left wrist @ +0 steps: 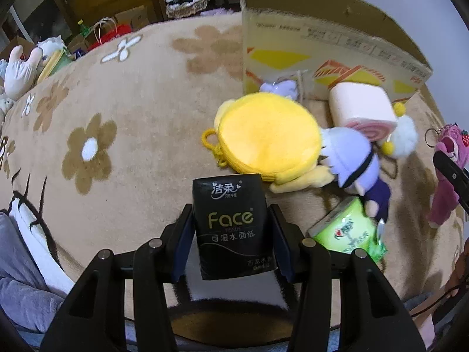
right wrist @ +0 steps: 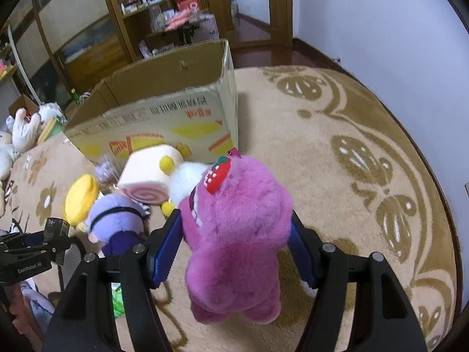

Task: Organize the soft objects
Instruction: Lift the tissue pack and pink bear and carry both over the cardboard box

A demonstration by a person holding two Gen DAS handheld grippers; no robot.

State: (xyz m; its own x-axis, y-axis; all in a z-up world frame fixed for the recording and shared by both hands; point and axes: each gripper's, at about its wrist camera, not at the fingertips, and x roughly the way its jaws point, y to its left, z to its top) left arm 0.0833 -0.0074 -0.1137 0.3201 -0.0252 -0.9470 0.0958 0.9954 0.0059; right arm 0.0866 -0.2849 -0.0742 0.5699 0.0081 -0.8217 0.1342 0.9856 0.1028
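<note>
My left gripper (left wrist: 233, 217) is shut on a black tissue pack (left wrist: 233, 226), lifted above the beige carpet. Beyond it lie a yellow round plush pouch (left wrist: 266, 138), a purple doll (left wrist: 351, 161), a pink swirl-roll cushion (left wrist: 360, 107) and a green tissue pack (left wrist: 346, 230). My right gripper (right wrist: 234, 231) is shut on a pink plush bear (right wrist: 237, 234) with a strawberry on its head, held off the carpet. The open cardboard box (right wrist: 164, 117) stands behind the toys. The bear (left wrist: 447, 170) also shows at the right edge of the left wrist view, and the left gripper (right wrist: 55, 228) at the left edge of the right wrist view.
White plush toys (left wrist: 20, 73) and bags sit at the far left off the carpet. A basket (left wrist: 187, 3) and wooden cabinets (right wrist: 88, 29) stand behind. The flowered carpet (left wrist: 117, 117) spreads left of the box; the patterned rug (right wrist: 351, 161) extends right toward a white wall.
</note>
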